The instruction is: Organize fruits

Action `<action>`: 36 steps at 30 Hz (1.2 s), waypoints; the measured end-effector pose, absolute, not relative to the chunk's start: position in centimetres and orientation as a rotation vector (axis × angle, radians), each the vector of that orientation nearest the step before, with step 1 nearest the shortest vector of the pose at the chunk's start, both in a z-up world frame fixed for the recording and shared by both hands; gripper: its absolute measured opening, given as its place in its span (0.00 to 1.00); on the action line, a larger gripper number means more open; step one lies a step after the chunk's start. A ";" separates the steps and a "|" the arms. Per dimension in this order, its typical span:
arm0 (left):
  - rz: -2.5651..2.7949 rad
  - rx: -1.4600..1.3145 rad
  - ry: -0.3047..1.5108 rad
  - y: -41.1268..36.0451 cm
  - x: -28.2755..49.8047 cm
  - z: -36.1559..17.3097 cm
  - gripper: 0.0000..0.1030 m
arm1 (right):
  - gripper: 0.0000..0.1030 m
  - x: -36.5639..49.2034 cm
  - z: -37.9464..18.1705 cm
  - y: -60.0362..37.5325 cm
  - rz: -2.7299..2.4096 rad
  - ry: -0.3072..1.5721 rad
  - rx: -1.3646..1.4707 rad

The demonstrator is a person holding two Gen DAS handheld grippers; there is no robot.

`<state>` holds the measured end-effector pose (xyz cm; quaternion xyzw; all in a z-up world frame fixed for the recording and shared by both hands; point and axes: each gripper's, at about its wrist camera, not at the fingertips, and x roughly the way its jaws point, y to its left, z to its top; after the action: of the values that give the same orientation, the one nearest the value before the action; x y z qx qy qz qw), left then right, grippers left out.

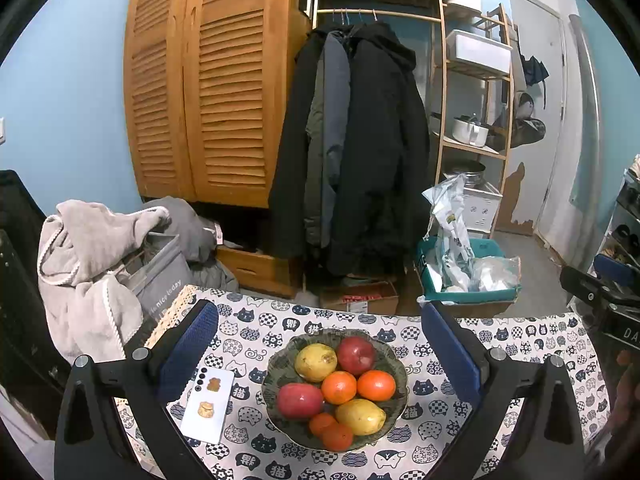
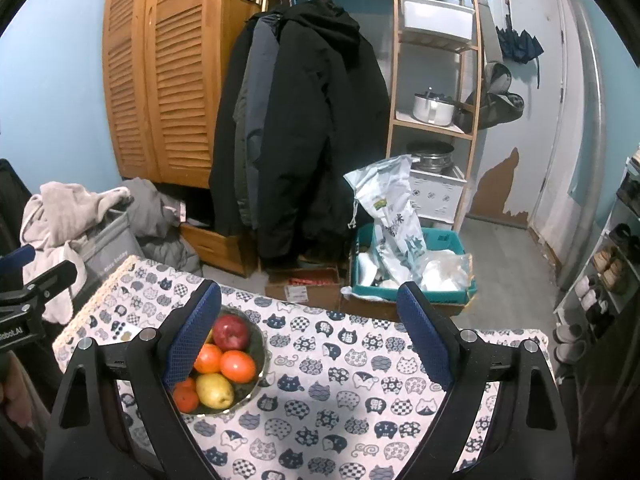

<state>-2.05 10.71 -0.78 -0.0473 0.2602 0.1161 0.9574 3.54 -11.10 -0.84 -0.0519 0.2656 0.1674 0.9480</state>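
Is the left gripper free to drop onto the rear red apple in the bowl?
Probably yes: the left gripper is open, the rear red apple sits uncovered on top, between its fingers.

The bowl [image 1: 280, 364] is sitting near the table's [image 2: 360, 400] middle, piled to the rim with fruit touching one another; no gaps between pieces are showing. A phone [image 1: 208, 404] is lying just beside the bowl on its left, narrowing the approach there. To the bowl's right, bare tablecloth is lying unobstructed out to the edge. The left gripper [image 1: 320, 354] is hanging spread wide, its fingers straddling bowl and phone; the right gripper [image 2: 308, 334] is gaping over the bare cloth.
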 end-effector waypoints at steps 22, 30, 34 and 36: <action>0.248 -0.094 0.521 10.6 -2.3 0.0 1.00 | 0.86 3.5 -0.7 -11.2 0.341 0.540 -0.106; 0.255 -0.076 0.505 10.4 -2.6 0.4 1.00 | 0.86 3.6 -0.3 -12.0 0.332 0.532 -0.099; 0.256 -0.063 0.494 10.2 -2.7 0.6 1.00 | 0.86 3.6 -0.2 -12.1 0.331 0.530 -0.099; 0.254 -0.060 0.490 10.1 -2.7 0.7 1.00 | 0.86 3.6 -0.2 -12.2 0.330 0.530 -0.099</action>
<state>-2.66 10.07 0.66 -0.0296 0.2421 0.1255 0.9616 3.63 -12.22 -0.17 -0.0487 0.2606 0.1624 0.9504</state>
